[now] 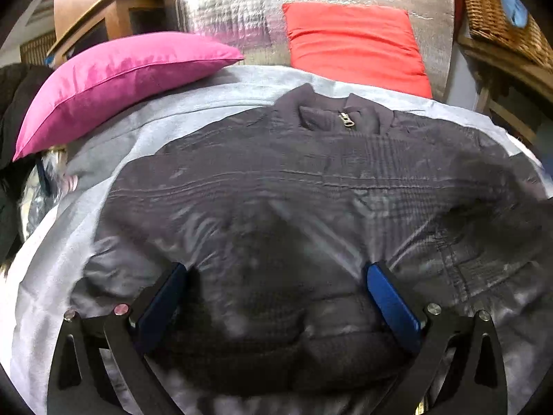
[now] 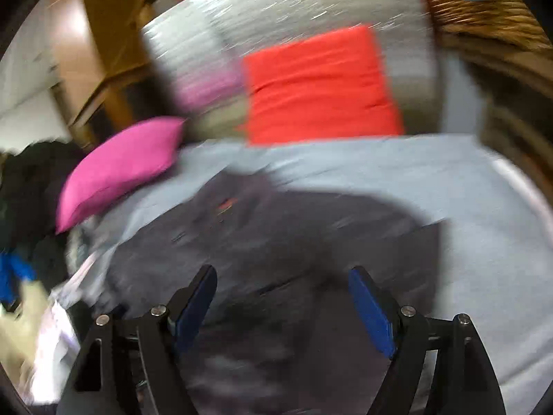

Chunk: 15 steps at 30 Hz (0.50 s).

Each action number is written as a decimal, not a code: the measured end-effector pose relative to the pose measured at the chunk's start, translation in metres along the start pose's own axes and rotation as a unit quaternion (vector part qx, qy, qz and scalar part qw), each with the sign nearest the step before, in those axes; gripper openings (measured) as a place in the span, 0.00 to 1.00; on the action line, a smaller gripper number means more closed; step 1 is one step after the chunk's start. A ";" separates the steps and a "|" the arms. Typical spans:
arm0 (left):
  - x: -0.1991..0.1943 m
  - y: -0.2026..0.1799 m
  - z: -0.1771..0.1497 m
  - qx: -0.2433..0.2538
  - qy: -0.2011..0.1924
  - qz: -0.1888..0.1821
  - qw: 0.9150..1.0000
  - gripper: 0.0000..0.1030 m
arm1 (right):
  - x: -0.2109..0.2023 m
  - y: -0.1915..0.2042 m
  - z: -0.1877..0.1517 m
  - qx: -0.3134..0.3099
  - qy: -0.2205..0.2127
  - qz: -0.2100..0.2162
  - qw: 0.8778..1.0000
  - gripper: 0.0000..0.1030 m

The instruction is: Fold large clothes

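Nearest in the left wrist view, the left gripper (image 1: 274, 276) is seen with its blue pads spread wide over the lower body of a dark grey jacket (image 1: 293, 186); nothing is pinched between them. In the right wrist view, which is heavily blurred, the right gripper (image 2: 281, 288) is likewise seen released, its jaws standing apart above the same jacket (image 2: 276, 249) with no cloth caught. The jacket is laid front up and spread across a pale grey sheet (image 1: 114, 145), its collar and zip pull (image 1: 346, 119) turned to the far side. It is judged to be light, soft and padded, with a sheeny shell that may slip from a shallow pinch; a hold is best taken at a seam, the hem or a cuff, where the layers are thicker. Beyond it a pink cushion (image 1: 117, 79) and a red cushion (image 1: 356, 45) are propped. Farther right, a wicker basket (image 1: 497, 17) is seen holding something blue (image 1: 516, 7), which cannot be identified.
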<state>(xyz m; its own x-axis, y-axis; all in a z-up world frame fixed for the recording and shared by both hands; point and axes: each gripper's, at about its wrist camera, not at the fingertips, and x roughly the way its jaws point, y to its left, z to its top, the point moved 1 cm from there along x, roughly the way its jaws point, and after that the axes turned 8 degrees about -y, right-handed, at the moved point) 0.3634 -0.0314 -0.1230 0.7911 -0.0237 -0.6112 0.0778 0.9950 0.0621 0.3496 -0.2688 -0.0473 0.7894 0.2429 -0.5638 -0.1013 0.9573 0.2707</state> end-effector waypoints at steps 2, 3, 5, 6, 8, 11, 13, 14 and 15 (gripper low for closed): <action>-0.027 0.027 0.013 -0.031 -0.013 -0.043 0.999 1.00 | 0.031 0.009 -0.024 -0.027 0.040 -0.023 0.999 0.80; -0.040 0.044 0.021 -0.045 -0.032 -0.055 0.997 1.00 | 0.037 0.007 -0.032 -0.039 0.049 -0.035 0.997 0.80; -0.052 0.082 0.035 -0.074 -0.055 -0.059 0.994 1.00 | 0.047 0.007 -0.046 -0.071 0.036 -0.054 0.995 0.80; -0.051 0.112 0.044 -0.101 -0.061 -0.052 0.992 1.00 | 0.047 0.005 -0.048 -0.072 0.030 -0.054 0.995 0.81; -0.032 0.159 0.052 -0.161 -0.044 -0.037 0.985 1.00 | 0.048 0.005 -0.048 -0.072 0.031 -0.055 0.995 0.81; 0.023 0.220 0.046 -0.287 0.026 -0.070 0.955 0.98 | 0.044 0.008 -0.052 -0.084 0.030 -0.064 0.994 0.83; 0.058 0.231 0.040 -0.314 0.070 -0.085 0.943 0.82 | 0.049 0.012 -0.052 -0.090 0.027 -0.068 0.993 0.84; 0.071 0.229 0.041 -0.308 0.086 -0.093 0.943 0.74 | 0.050 0.013 -0.051 -0.087 0.027 -0.065 0.994 0.85; 0.077 0.225 0.041 -0.307 0.091 -0.097 0.942 0.73 | 0.046 0.011 -0.051 -0.084 0.026 -0.062 0.994 0.85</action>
<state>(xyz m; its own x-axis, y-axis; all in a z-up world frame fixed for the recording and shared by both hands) 0.4669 0.1869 -0.1236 0.6766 -0.2502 -0.6926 -0.1989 0.8435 -0.4990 0.3537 -0.2392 -0.1102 0.7704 0.1242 -0.6254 -0.1074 0.9921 0.0647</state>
